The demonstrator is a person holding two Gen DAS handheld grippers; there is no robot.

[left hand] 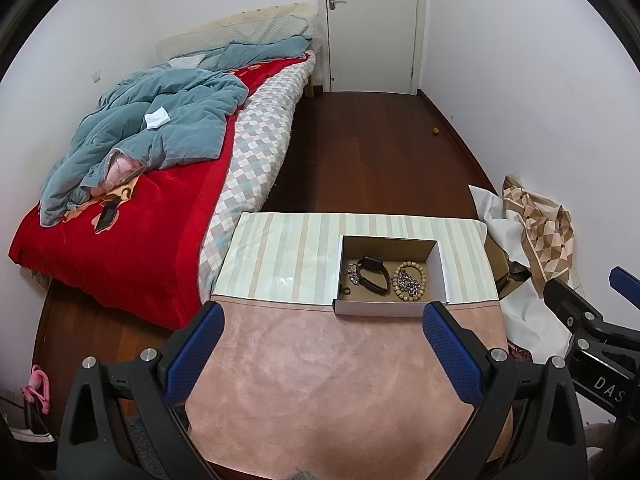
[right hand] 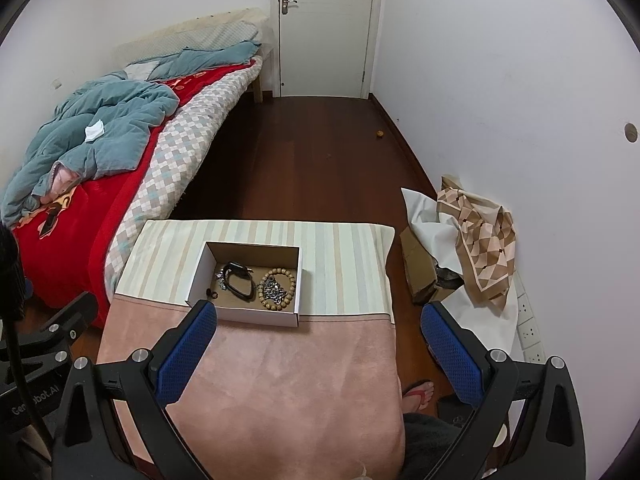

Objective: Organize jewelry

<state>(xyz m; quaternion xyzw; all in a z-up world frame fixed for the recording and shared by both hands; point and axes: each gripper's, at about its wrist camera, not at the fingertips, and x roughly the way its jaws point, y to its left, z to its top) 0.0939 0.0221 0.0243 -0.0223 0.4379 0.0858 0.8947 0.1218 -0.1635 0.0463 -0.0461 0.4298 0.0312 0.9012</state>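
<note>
A small open cardboard box (left hand: 439, 276) (right hand: 202, 272) stands on the table where the striped cloth meets the pink cloth. Inside lie a black smartwatch (left hand: 374, 274) (right hand: 239, 276), a wooden bead bracelet (left hand: 410, 282) (right hand: 278, 289), a silver chain (left hand: 405, 283) (right hand: 273, 290) inside the bracelet, a silver piece (left hand: 352, 272) at the left and a small dark ring (left hand: 347, 291) (right hand: 211, 293). My left gripper (left hand: 323, 316) is open and empty, near the box's front wall. My right gripper (right hand: 318, 316) is open and empty, to the right of the box.
The table has a striped cloth (left hand: 288, 252) and a pink cloth (left hand: 320, 380). A bed (left hand: 120, 216) with red and blue bedding lies left. Crumpled paper and a cardboard box (right hand: 472, 248) sit by the right wall. A foot in a sandal (right hand: 420, 394) shows beside the table.
</note>
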